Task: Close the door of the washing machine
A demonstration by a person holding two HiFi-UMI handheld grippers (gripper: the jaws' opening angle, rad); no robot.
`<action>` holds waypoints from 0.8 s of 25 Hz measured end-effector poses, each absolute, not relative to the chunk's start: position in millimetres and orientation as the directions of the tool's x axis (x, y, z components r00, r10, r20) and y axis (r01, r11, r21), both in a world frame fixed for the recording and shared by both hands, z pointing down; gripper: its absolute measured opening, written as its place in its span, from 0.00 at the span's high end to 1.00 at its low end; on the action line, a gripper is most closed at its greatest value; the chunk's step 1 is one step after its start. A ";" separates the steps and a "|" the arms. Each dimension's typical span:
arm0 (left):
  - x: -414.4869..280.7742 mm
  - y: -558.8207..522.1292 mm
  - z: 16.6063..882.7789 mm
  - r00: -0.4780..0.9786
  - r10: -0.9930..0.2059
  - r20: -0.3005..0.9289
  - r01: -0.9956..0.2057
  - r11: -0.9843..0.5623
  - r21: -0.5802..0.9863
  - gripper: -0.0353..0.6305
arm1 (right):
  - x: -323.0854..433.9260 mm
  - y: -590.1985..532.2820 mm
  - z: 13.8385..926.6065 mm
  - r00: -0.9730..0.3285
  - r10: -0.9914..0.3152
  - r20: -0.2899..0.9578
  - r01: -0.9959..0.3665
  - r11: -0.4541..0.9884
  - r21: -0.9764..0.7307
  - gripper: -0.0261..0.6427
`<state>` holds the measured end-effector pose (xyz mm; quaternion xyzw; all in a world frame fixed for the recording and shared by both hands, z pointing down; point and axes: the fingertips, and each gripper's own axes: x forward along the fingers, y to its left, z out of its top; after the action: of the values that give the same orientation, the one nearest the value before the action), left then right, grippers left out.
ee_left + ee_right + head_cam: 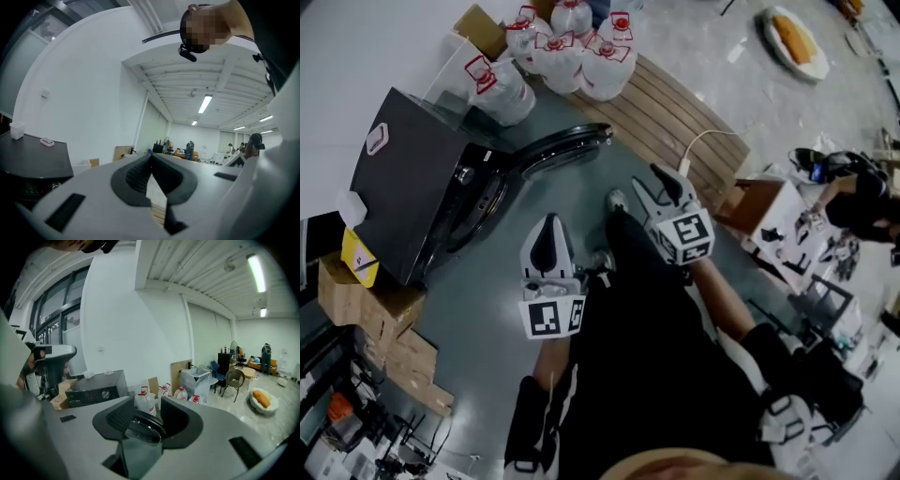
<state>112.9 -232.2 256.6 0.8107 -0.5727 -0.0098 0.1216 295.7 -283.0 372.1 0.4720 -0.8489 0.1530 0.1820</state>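
Large workshop-like hall, ceiling strip lights (pixel 256 269), cardboard boxes (pixel 358 302), water jugs (pixel 581 54)

Grey floor (pixel 478 309), slatted wooden bench (pixel 675 122), white wall (pixel 131 324), tall windows (pixel 56 305), ceiling strip light (pixel 255 270) lit

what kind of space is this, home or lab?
Probably an open lab or workshop hall, not a home. The washer stands out on the floor beside cardboard boxes and water jugs, under strip lights, with people at desks far off.
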 end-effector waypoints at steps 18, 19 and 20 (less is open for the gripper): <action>165.7 -381.2 314.0 0.294 -0.932 0.212 -0.940 -0.242 0.240 0.94 | 297.9 -429.9 574.2 -0.564 -0.312 0.764 -0.602 0.789 -0.122 0.71; 165.6 -385.9 318.7 0.289 -0.932 0.219 -0.942 -0.236 0.239 0.94 | 297.4 -433.9 584.4 -0.559 -0.297 0.774 -0.591 0.797 -0.122 0.71; 165.2 -390.4 323.4 0.284 -0.932 0.224 -0.943 -0.230 0.238 0.94 | 296.4 -438.2 593.7 -0.555 -0.284 0.782 -0.582 0.804 -0.121 0.71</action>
<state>165.2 -390.4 323.4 0.7841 -0.5980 0.0172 0.1650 296.4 -438.2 593.7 0.2511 -0.8619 0.1867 0.3991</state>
